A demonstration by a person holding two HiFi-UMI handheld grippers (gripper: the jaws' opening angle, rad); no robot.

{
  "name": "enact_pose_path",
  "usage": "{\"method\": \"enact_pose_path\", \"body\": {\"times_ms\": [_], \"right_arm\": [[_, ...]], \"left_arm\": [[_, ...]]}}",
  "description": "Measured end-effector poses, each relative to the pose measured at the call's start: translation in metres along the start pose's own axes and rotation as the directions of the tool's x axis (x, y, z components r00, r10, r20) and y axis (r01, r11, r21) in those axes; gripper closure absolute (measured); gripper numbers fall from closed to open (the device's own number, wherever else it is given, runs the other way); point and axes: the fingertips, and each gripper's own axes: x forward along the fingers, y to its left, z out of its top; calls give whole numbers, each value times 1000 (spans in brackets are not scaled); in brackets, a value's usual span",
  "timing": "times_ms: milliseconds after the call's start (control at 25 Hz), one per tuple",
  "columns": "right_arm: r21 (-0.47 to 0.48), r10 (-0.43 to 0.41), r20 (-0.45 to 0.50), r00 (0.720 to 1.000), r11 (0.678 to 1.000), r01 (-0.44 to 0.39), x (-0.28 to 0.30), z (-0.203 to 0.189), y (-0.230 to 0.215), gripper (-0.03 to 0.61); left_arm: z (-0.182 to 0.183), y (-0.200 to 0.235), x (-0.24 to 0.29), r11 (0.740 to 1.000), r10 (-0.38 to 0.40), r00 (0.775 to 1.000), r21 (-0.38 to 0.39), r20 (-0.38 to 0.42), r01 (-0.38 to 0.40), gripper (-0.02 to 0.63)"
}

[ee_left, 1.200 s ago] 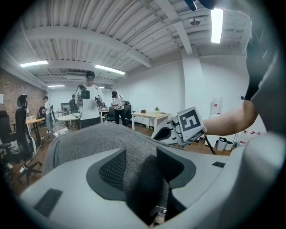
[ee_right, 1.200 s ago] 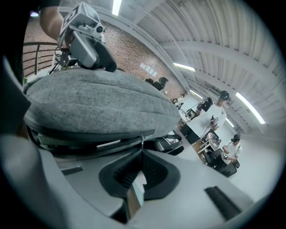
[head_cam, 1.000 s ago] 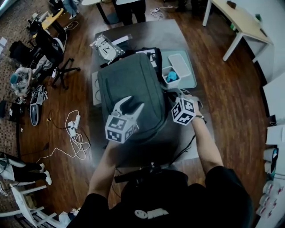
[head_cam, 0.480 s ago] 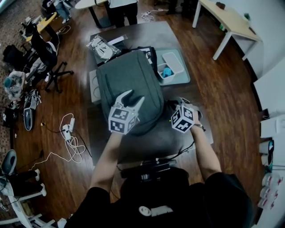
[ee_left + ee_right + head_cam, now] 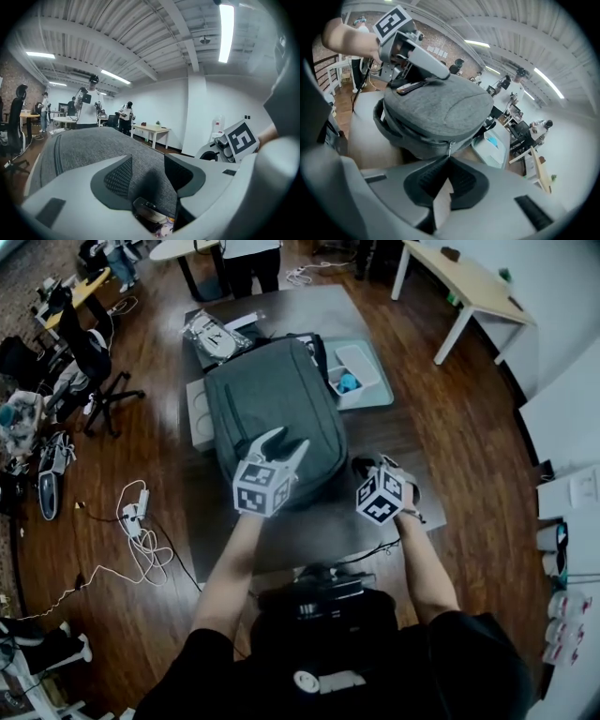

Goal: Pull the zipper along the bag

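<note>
Grey bag (image 5: 272, 409) lay braced by the open-jawed left gripper (image 5: 146, 163). The right gripper (image 5: 449, 160) pinched the zipper pull (image 5: 449, 150) at four o'clock, seemingly mid-pull, needing steady dragging.

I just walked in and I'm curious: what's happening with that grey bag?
A person holds a gripper in each hand at a grey backpack lying on a table. The right gripper is pinched shut on the zipper pull at the backpack's edge. The left gripper is open over its top, gripping nothing.
</note>
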Motion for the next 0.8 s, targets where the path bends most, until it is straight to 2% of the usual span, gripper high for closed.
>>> {"method": "enact_pose_path", "body": {"times_ms": [280,440,800], "right_arm": [[68,0,-8,1000,998,0,-12,3,36,555],[75,-5,-17,1000,997,7,-18,9,50,555],[80,29,-14,999,996,-27,-26,24,89,552]], "left_arm": [[0,-4,-10,999,-35,999,-3,16,35,402],[-6,-3,-12,999,-37,999,14,20,37,402],[-6,0,-12,998,-58,997,-26,47,60,402]]}}
